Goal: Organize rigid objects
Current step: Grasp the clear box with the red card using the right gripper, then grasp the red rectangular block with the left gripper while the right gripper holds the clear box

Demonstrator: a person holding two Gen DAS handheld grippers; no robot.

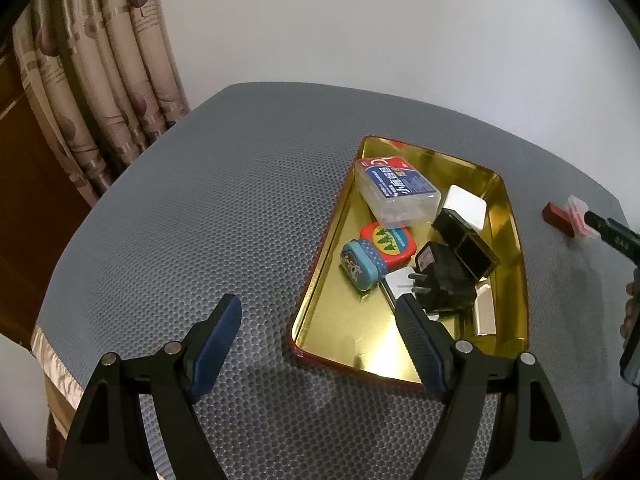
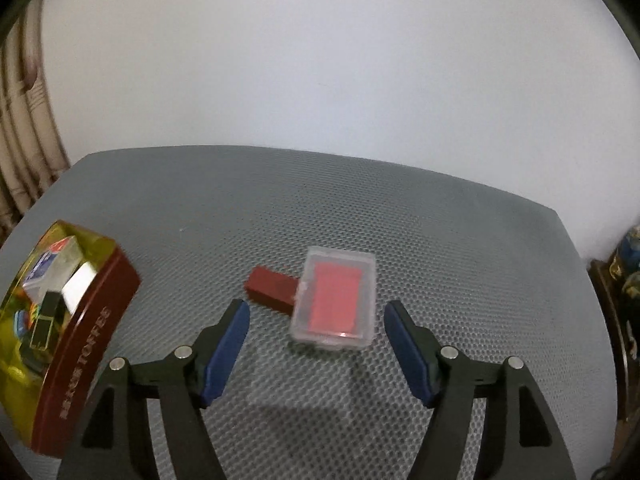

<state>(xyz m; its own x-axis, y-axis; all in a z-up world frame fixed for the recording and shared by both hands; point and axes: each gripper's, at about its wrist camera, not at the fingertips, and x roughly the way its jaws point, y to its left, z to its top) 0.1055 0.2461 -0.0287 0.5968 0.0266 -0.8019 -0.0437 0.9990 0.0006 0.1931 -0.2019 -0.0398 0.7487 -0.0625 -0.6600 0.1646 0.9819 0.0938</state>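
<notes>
A gold-lined red tin [image 1: 506, 216] lies on the grey mat and also shows in the right wrist view [image 2: 86, 344]. It holds a clear box with a blue label [image 1: 396, 192], a round red tin [image 1: 390, 244], a small blue tin [image 1: 360, 266], a black plug [image 1: 442, 280] and a black box [image 1: 466, 242]. My left gripper [image 1: 320, 312] is open over the tin's near left edge. A clear case with a red card [image 2: 336, 306] and a dark red block [image 2: 270, 288] lie on the mat. My right gripper [image 2: 316, 314] is open, just short of the case.
The grey dotted mat [image 1: 200, 208] covers the table. A curtain [image 1: 92, 76] hangs at the back left and a white wall stands behind. The red block [image 1: 558, 218] and clear case [image 1: 578, 216] lie right of the tin, with the right gripper's tip beside them.
</notes>
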